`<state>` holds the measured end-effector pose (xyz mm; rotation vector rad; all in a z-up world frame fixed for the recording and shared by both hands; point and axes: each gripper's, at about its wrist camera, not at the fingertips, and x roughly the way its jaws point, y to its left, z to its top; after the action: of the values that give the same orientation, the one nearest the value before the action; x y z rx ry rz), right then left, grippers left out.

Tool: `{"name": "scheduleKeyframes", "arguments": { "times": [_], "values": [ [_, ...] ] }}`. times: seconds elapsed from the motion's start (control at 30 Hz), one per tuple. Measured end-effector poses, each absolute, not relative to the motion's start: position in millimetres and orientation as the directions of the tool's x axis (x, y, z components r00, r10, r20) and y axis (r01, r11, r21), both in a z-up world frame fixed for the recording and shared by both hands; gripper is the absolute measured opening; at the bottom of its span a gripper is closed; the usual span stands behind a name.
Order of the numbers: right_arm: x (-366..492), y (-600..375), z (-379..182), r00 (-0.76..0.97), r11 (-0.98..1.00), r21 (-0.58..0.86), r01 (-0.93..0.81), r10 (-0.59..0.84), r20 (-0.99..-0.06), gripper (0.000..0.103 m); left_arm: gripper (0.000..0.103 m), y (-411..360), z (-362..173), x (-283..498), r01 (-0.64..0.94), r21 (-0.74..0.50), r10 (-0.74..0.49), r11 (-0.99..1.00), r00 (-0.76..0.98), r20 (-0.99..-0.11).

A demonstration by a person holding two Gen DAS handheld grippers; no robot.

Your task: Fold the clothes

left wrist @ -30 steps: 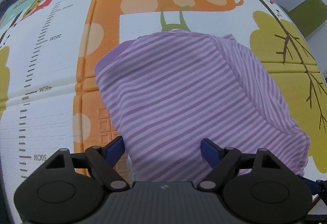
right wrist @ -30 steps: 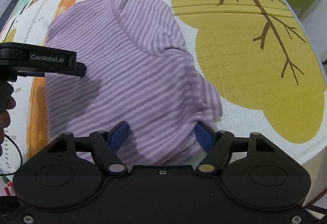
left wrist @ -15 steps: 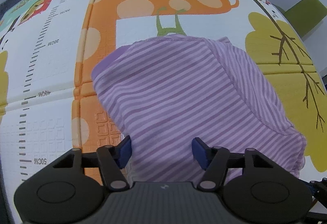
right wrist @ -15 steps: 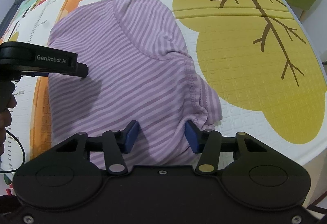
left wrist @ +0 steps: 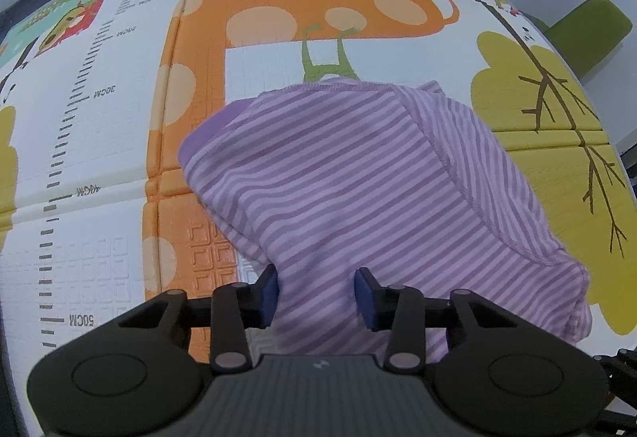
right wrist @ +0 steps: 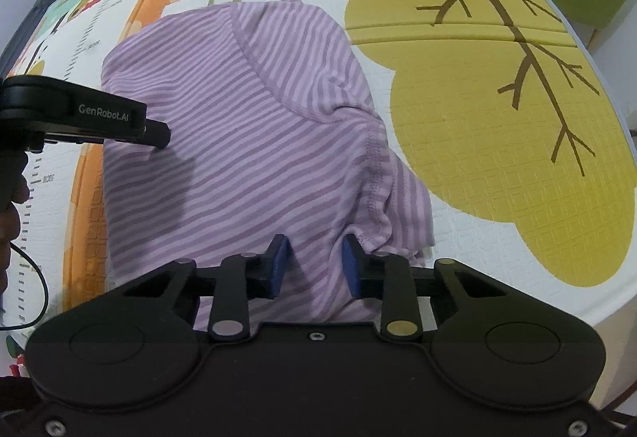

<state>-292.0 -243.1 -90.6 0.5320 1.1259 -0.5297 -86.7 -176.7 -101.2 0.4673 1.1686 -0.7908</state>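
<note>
So we've got the big kids' play mat (left wrist: 119,198) under everything — giraffe, height ruler, yellow trees — and it's basically our folding surface, flat and grippy enough that cloth shouldn't slide. Lying on it, spreading forward from both tools, is the purple striped garment (left wrist: 358,178), bunched rather than flat, with a stitched seam running down its right side. The near hem sits right at the fingers, which is why we've got both grippers pointing steeply down at that edge: grab two spots along it and we can probably lift and fold it forward evenly. The left gripper (left wrist: 316,295) has just been closing, fabric bunched up between its blue pads; they look to be touching the cloth on both sides, though we can't tell if it's a firm pinch yet. The right gripper (right wrist: 314,265) has been closing too, narrower, with a ridge of fabric squeezed between its pads near the seam. From the right view the left tool hangs off to the left, over the garment's left side.
</note>
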Motion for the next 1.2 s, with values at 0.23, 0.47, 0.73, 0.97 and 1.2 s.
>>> {"name": "scheduleKeyframes", "arguments": {
  "times": [0.23, 0.47, 0.73, 0.97, 1.2],
  "values": [
    [-293.9, -243.6, -90.1, 0.345, 0.754, 0.136, 0.643, -0.127, -0.930, 0.022, 0.039, -175.8, -100.3, -87.8, 0.762, -0.077, -0.317, 0.643, 0.173, -0.933],
    [-297.1, -243.2, -88.7, 0.348, 0.742, 0.136, 0.656, -0.138, -0.927, 0.015, 0.037, -179.2, -99.5, -89.3, 0.770, -0.084, -0.323, 0.633, 0.164, -0.932],
    [-310.4, -250.3, -86.0, 0.331, 0.709, 0.116, 0.695, -0.172, -0.928, 0.014, 0.037, -199.2, -99.8, -100.1, 0.792, -0.120, -0.340, 0.599, 0.116, -0.933],
    [-333.0, -268.6, -83.0, 0.306, 0.652, 0.099, 0.751, -0.212, -0.928, 0.014, 0.037, -226.3, -100.3, -120.0, 0.829, -0.131, -0.353, 0.544, 0.084, -0.932],
    [-355.4, -287.7, -84.5, 0.282, 0.598, 0.085, 0.797, -0.243, -0.928, 0.014, 0.037, -254.8, -100.6, -138.7, 0.858, -0.135, -0.359, 0.495, 0.060, -0.932]
  ]
}}
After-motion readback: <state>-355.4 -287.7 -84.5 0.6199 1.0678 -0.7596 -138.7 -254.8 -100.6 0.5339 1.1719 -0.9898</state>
